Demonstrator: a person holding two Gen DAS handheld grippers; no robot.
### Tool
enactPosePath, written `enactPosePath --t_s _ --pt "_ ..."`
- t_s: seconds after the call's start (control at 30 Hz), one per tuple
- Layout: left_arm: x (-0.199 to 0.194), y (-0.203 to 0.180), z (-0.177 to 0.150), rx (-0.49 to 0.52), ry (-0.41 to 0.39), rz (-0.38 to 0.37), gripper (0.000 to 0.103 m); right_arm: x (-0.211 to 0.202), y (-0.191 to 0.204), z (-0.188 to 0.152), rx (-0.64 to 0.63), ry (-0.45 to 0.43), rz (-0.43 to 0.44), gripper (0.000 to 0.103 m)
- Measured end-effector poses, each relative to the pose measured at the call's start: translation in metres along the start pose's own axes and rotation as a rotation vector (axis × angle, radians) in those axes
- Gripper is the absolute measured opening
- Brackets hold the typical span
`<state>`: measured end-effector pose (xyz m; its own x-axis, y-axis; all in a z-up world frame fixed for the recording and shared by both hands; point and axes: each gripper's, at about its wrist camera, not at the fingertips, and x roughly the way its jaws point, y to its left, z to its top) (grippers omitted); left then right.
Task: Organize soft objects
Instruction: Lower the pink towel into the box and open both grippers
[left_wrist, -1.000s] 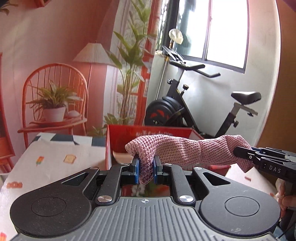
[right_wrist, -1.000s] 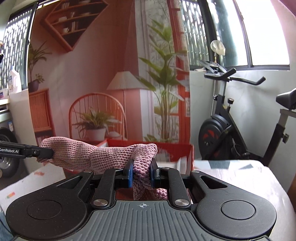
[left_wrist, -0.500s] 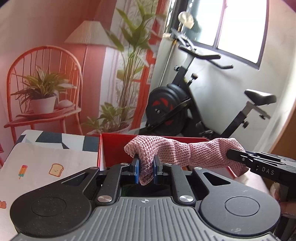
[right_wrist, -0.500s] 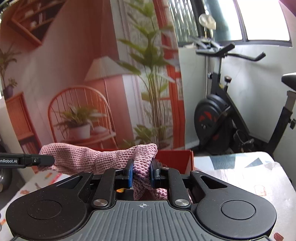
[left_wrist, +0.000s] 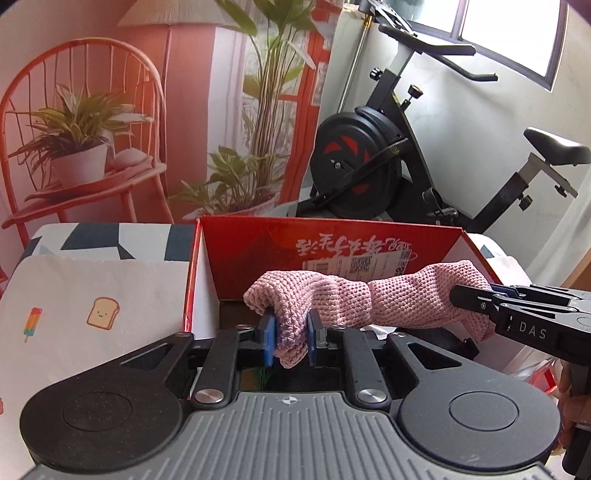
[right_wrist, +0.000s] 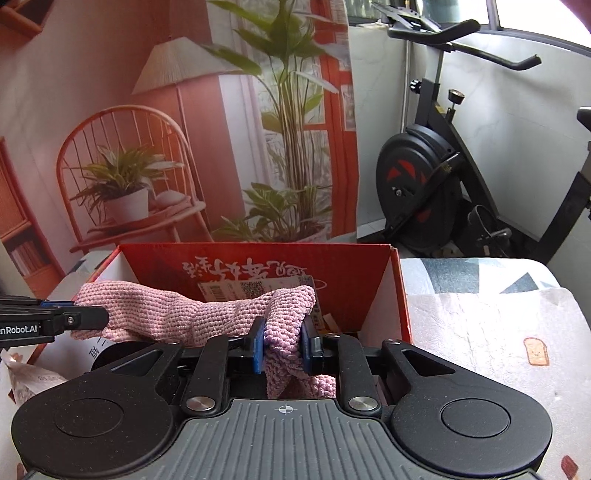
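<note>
A pink knitted cloth (left_wrist: 369, 299) hangs stretched between my two grippers, just above the open red cardboard box (left_wrist: 332, 240). My left gripper (left_wrist: 291, 341) is shut on the cloth's left end. My right gripper (left_wrist: 476, 301) comes in from the right and is shut on the other end. In the right wrist view the right gripper (right_wrist: 282, 349) pinches the cloth (right_wrist: 177, 314) and the left gripper (right_wrist: 88, 317) holds its far end over the box (right_wrist: 258, 258). The box's floor is mostly hidden by the cloth and grippers.
The box stands on a table with a patterned cloth (left_wrist: 92, 295) showing toast and ice-lolly prints. Dark items and paper lie inside the box. An exercise bike (left_wrist: 388, 155) and a printed backdrop (left_wrist: 166, 110) stand behind the table.
Both grippers have tilted and moved down toward the box with the cloth held between them. The box's inner wall and opening now show below the cloth.
</note>
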<state>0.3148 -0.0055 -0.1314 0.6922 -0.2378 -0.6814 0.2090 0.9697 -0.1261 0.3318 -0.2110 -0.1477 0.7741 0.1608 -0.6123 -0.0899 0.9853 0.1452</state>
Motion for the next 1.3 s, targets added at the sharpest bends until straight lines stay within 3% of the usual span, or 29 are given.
enactPosePath --t_s 0.1,0.17,0.2,0.27,0.37,0.47,0.57,0.8,1.03,1.3 --pt "0.0 0.002 0.001 0.005 -0.003 -0.014 0.035 0.0 0.0 0.0 -0.008 0.004 -0.008 0.031" --pt "-0.002 0.003 0.001 -0.005 -0.006 -0.04 0.057 -0.005 -0.001 0.001 -0.006 -0.009 -0.009 0.037" --pt "-0.004 0.003 0.0 -0.009 -0.012 -0.051 0.06 -0.007 -0.001 0.001 -0.007 -0.013 -0.004 0.041" --pt "-0.007 0.002 -0.001 -0.007 -0.02 -0.056 0.069 -0.015 -0.001 0.002 -0.014 -0.025 0.001 0.061" --pt "-0.014 0.003 -0.002 -0.01 -0.027 -0.055 0.086 -0.028 -0.001 0.003 -0.019 -0.051 -0.002 0.075" --pt "-0.026 0.003 -0.003 -0.014 -0.057 -0.027 0.096 -0.042 -0.001 0.005 -0.009 -0.069 -0.011 0.093" --pt "-0.039 -0.001 -0.004 0.003 -0.081 0.021 0.103 -0.056 0.0 0.006 -0.003 -0.084 -0.02 0.102" --pt "-0.075 -0.009 -0.008 0.06 -0.123 0.075 0.103 -0.095 0.0 0.007 0.027 -0.107 -0.003 0.103" --pt "-0.127 -0.016 -0.011 0.024 -0.212 0.042 0.103 -0.148 0.007 0.005 0.043 -0.158 -0.016 0.103" --pt "-0.208 -0.045 -0.031 0.053 -0.32 0.136 0.103 -0.218 0.036 -0.009 0.014 -0.205 -0.071 0.103"
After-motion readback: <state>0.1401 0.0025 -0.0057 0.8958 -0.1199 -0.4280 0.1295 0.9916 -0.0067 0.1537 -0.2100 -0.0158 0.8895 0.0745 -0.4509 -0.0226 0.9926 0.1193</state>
